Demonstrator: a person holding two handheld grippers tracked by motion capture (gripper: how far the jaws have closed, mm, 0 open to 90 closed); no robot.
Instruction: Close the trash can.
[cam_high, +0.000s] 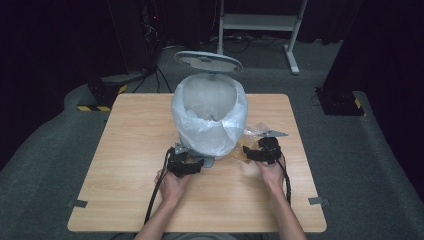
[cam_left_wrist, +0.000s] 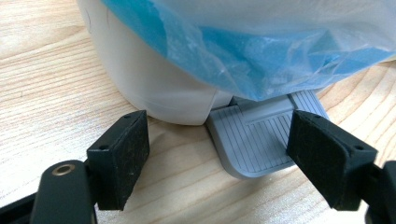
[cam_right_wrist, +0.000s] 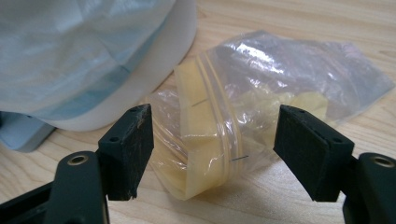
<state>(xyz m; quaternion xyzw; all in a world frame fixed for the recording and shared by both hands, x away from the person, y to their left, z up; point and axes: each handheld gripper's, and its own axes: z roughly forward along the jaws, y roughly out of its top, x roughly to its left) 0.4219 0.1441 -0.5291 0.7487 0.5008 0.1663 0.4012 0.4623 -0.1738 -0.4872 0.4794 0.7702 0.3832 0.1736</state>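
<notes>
Seen from the high view: a white pedal bin (cam_high: 209, 117) standing at the middle of the wooden counter (cam_high: 125, 150), lid (cam_high: 208, 61) tipped up behind it, a pale plastic liner (cam_high: 235, 117) folded out over the rim and hanging down the sides. Just in front of the bin, toward its left, the left hand-held gripper (cam_high: 197, 166) gripped by the left hand (cam_high: 172, 186), cable trailing back toward the counter's near edge. In the left gripper view, jaws spread wide and pinching nothing, the left hand-held gripper (cam_left_wrist: 217, 158) facing the bin's grey ribbed foot pedal (cam_left_wrist: 261, 140), which juts out from under the liner (blue-tinted in this view) with the right pad at its edge. To the front right of the bin, the right hand-held gripper (cam_high: 252, 154) in the right hand (cam_high: 272, 172). In the right gripper view, the right hand-held gripper (cam_right_wrist: 212, 154) likewise spread, empty, set either side of a clear zip bag (cam_right_wrist: 261, 116) of yellowish pieces lying on the counter, touching the bin's base.
</notes>
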